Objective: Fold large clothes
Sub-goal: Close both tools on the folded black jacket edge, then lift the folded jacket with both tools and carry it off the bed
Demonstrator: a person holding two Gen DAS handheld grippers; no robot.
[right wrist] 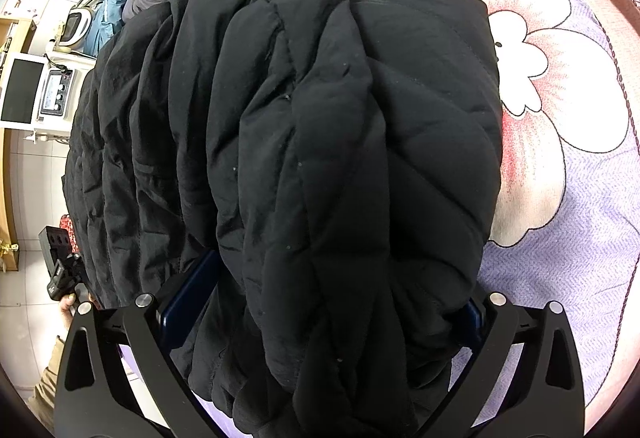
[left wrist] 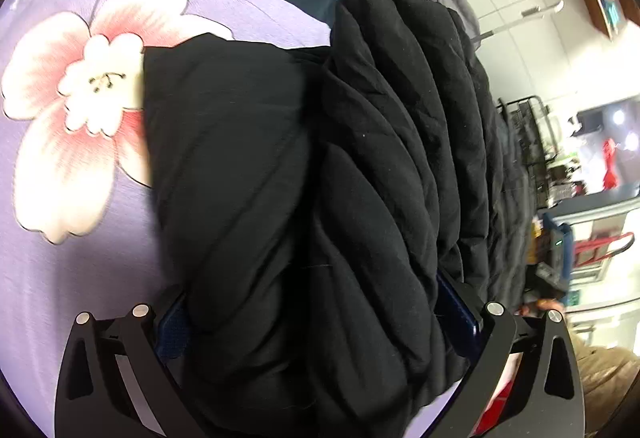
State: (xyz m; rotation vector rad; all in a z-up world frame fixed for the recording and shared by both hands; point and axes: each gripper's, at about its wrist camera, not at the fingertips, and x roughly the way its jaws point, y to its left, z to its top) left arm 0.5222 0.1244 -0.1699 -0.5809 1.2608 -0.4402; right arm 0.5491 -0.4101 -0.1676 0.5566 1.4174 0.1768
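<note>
Both grippers, left gripper (left wrist: 320, 322) and right gripper (right wrist: 320, 314), pinch thick bunches of the black quilted jacket (right wrist: 304, 142) over the floral bedsheet (left wrist: 60, 270), so they should carry the fold across evenly together

Bright, fisheye-warped edges, slight blur

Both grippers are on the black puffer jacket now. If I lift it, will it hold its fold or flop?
The black puffer jacket will probably flop: it already bunches in soft ridges between the right gripper fingers. Its quilted bulk suggests it is light but springy, so folds may puff open. It fills the left gripper too, so the grip looks secure.
</note>
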